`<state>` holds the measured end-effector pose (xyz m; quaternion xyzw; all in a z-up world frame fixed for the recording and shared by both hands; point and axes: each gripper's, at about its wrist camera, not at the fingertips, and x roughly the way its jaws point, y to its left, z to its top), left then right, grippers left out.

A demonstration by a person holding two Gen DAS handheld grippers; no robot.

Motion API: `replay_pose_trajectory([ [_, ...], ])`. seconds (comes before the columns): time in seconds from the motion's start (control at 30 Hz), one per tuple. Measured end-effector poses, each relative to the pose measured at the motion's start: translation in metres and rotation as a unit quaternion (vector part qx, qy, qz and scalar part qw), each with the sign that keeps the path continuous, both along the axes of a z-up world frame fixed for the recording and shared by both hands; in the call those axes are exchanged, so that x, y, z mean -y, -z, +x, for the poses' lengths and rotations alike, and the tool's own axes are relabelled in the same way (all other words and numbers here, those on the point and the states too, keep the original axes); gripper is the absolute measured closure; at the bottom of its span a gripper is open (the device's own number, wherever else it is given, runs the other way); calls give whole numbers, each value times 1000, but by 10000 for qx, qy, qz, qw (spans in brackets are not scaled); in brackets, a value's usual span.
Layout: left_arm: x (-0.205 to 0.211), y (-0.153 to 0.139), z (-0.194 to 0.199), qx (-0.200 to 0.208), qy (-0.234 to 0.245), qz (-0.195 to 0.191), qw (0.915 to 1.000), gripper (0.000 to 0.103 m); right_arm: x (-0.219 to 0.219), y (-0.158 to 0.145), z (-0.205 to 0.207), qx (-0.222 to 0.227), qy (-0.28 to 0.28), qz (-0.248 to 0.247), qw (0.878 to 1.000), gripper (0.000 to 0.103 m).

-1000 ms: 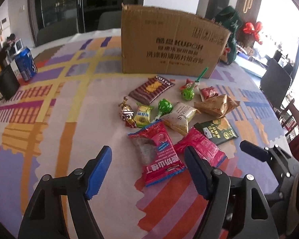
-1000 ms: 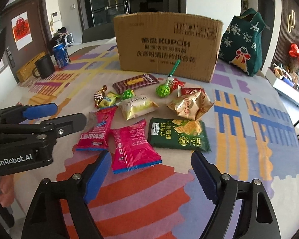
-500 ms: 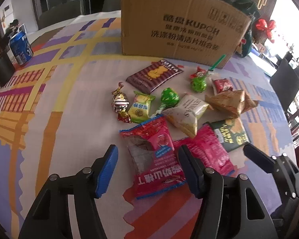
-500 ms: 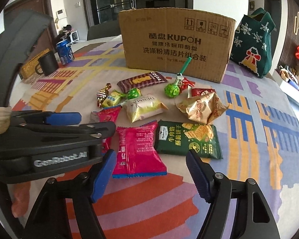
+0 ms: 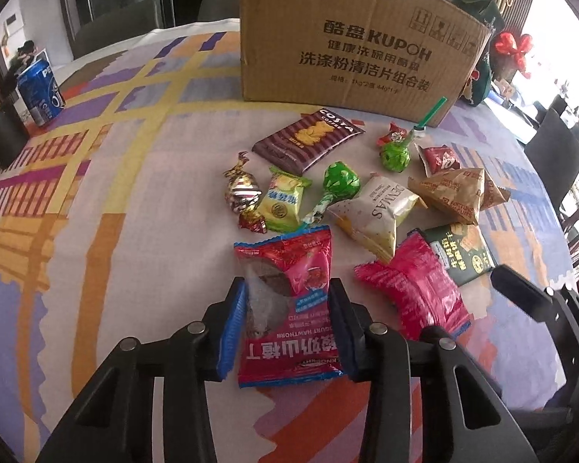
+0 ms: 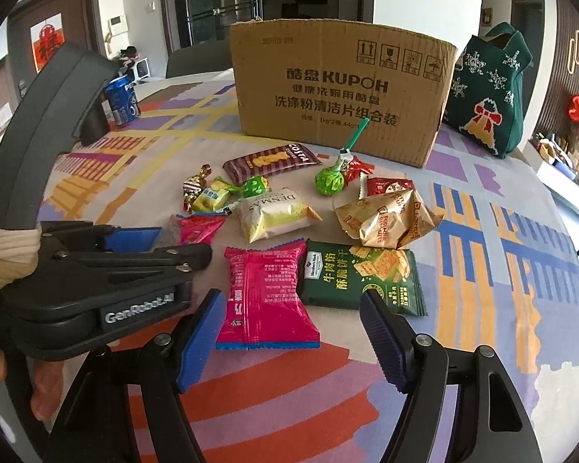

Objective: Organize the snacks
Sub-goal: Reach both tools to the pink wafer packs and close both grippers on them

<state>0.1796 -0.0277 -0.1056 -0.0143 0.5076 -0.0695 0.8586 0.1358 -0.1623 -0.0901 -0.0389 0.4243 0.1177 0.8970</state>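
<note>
Straddling the red hawthorn packet point(image 5: 289, 301), your left gripper point(image 5: 287, 328) has its blue pads point(image 5: 231, 332) pressed against both long edges, the packet flat on the patterned tablecloth point(image 5: 115, 212). Your right gripper point(image 6: 289, 339) hangs spread wide over the pink packet point(image 6: 264, 295), touching nothing. Behind the snacks stands the cardboard box point(image 6: 339, 92).

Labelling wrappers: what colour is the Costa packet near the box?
Brown, striped, with a golden biscuit picture; the Costa packet shows best in the left wrist view.
</note>
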Motion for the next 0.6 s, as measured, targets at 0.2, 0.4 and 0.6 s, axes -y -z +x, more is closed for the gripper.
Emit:
replay_pose_trajectory([
  [0.2,-13,-10,-18,222,-7,0,9998,62,-1,-5,-1,21,18,-26,10000,30],
  [0.4,-25,-15,-27,269,-22,-112,9996,62,-13,-7,5,9,-131,-223,9997,30],
  [0.6,-32,-14,-25,250,-89,-257,9993,62,-22,-5,21,-69,-177,-469,9987,31],
])
